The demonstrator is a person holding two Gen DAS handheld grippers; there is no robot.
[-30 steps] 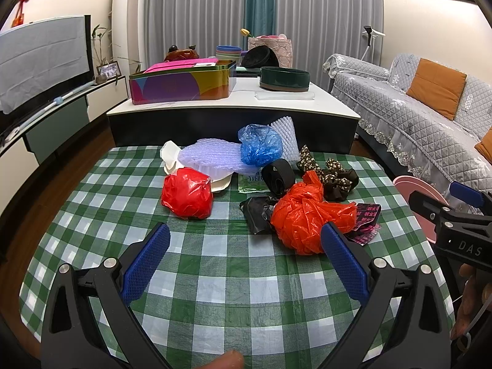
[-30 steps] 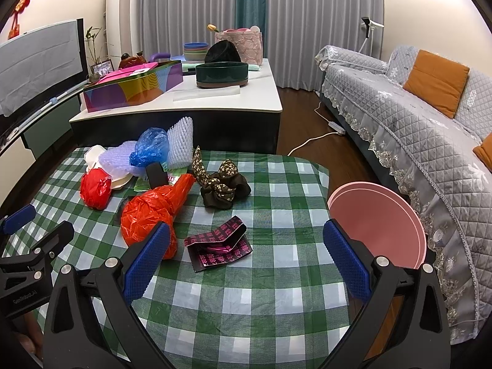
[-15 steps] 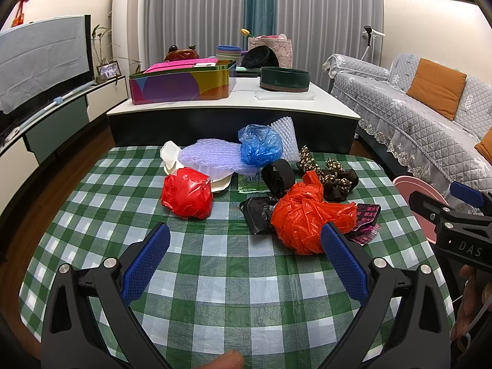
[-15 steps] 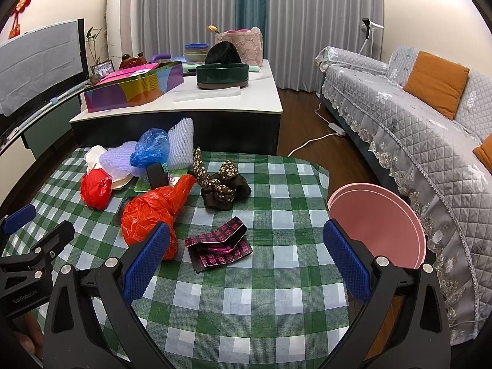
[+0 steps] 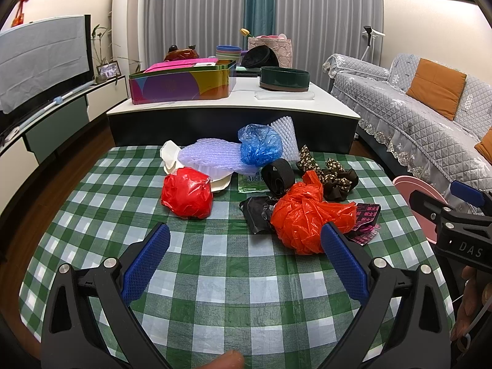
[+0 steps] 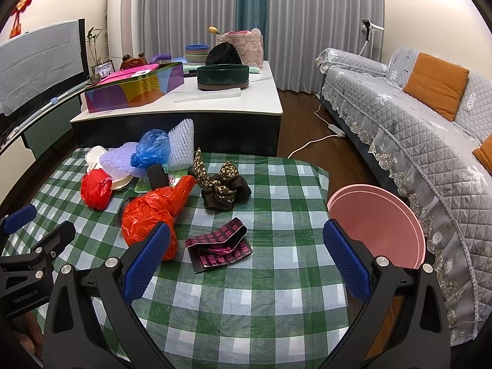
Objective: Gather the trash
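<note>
- The left gripper (image 5: 244, 259) hung over the near part of the checked table (image 5: 215, 292), jaws spread wide and holding nothing.
- The right gripper (image 6: 246, 258) was also wide apart and empty, above the table's right side, with the pink bin (image 6: 378, 224) just off that edge.
- The trash lay in a loose heap toward the far side of the table.
- A red bag (image 5: 187, 192) sat on the left, touching a white plate (image 5: 221, 183).
- An orange bag (image 5: 304, 218) lay right of centre, with a black scrap (image 5: 256, 212) against its left side.
- A pink-and-black wrapper (image 6: 220, 247) lay open just beside the orange bag, nearest the right gripper.
- Behind were bubble wrap (image 5: 212, 156), a blue bag (image 5: 261, 144), white foam netting (image 5: 287, 136), a black band (image 5: 278, 176) and a brown floral scrunchie (image 6: 223, 186).
</note>
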